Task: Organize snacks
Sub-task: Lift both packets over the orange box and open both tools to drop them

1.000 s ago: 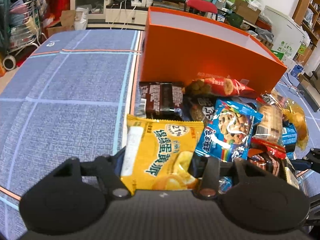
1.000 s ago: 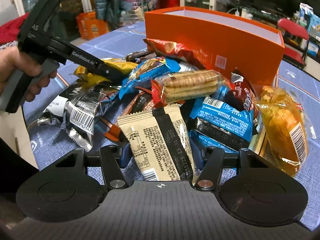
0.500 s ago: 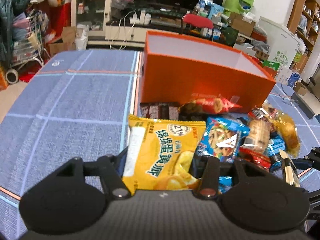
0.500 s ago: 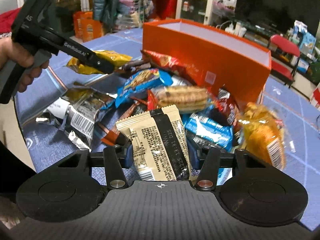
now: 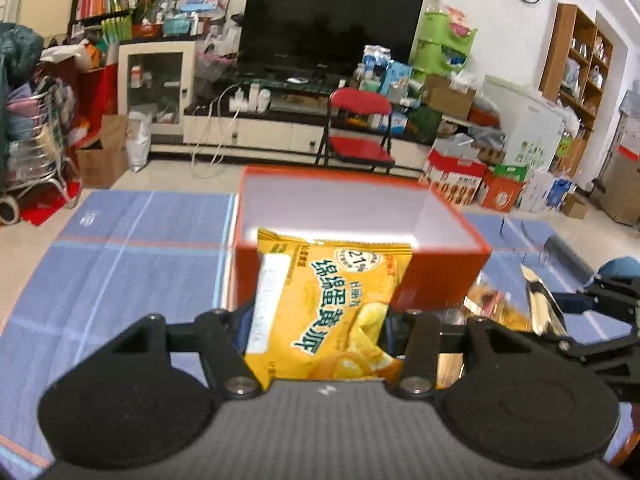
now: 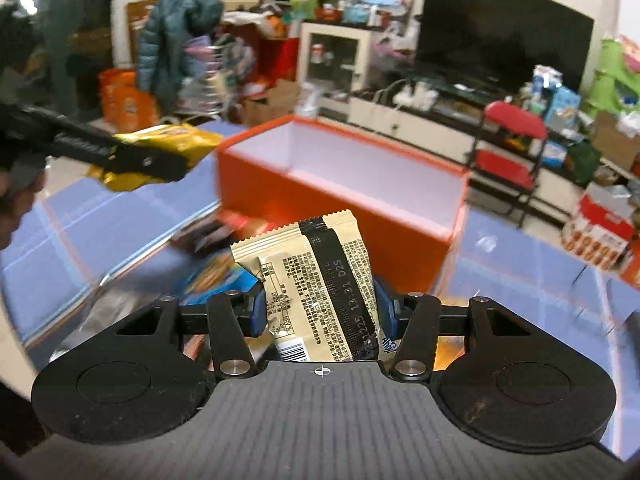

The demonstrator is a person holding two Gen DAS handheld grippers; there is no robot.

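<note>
Left wrist view: the left gripper (image 5: 320, 328) has its fingers closed on a yellow snack packet (image 5: 326, 308), held up off the surface in front of the near wall of the open orange box (image 5: 440, 276), whose pale interior shows behind the packet's top edge. Far right in the same view, the right gripper (image 5: 560, 320) reaches in with a beige packet seen edge-on, above a blurred heap of loose snacks (image 5: 484, 304) on the blue checked surface (image 5: 120, 264). Right wrist view: blue-padded fingers (image 6: 258, 308) of the right gripper pinch the beige packet with a black stripe (image 6: 320, 284) on both sides, holding it upright and clear of the pile. Beyond it stands the orange box, empty as far as its inside shows. At far left the left gripper, gripped by a hand (image 6: 16, 200), carries the yellow packet in the air near the box's left end. A red folding chair (image 6: 508, 152) and a dark television (image 6: 504, 48) fill the room behind
</note>
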